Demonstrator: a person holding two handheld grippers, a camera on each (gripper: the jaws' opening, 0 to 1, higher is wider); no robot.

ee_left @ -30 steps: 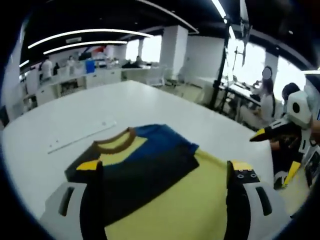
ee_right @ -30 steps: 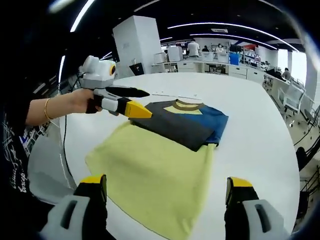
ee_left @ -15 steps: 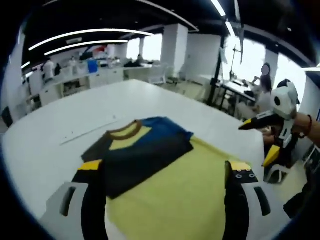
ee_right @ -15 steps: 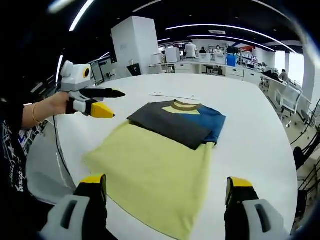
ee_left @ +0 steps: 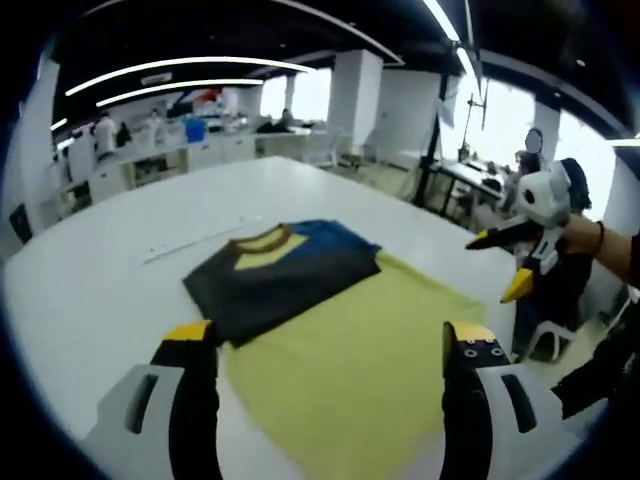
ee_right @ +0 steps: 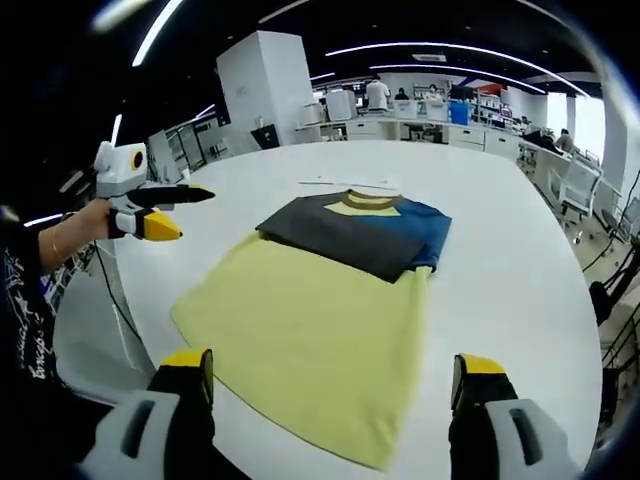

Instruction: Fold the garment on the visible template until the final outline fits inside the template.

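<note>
The garment lies flat on the white table [ee_left: 80, 270]. Its yellow body [ee_left: 350, 345] points toward me, and a dark grey part [ee_left: 270, 285] is folded across the chest. A blue sleeve [ee_left: 335, 238] and brown collar [ee_left: 262, 238] are at the far end. In the right gripper view the yellow body [ee_right: 310, 320], dark fold [ee_right: 345, 235] and blue sleeve [ee_right: 425, 232] all show. My left gripper [ee_left: 327, 340] is open above the hem, holding nothing; it appears again, held off the table's left edge [ee_right: 180, 212]. My right gripper [ee_right: 332, 365] is open and empty, also seen at the right [ee_left: 490, 270].
A thin white strip [ee_left: 195, 243] lies on the table beyond the collar. Past the table are desks, white pillars [ee_right: 260, 85] and several people. A person's hand [ee_right: 85, 225] holds the left gripper; chairs [ee_right: 575, 185] stand at the right.
Both grippers have drawn back from the garment, still open. In the right gripper view the left gripper moved left, off the cloth. The garment lies still.
</note>
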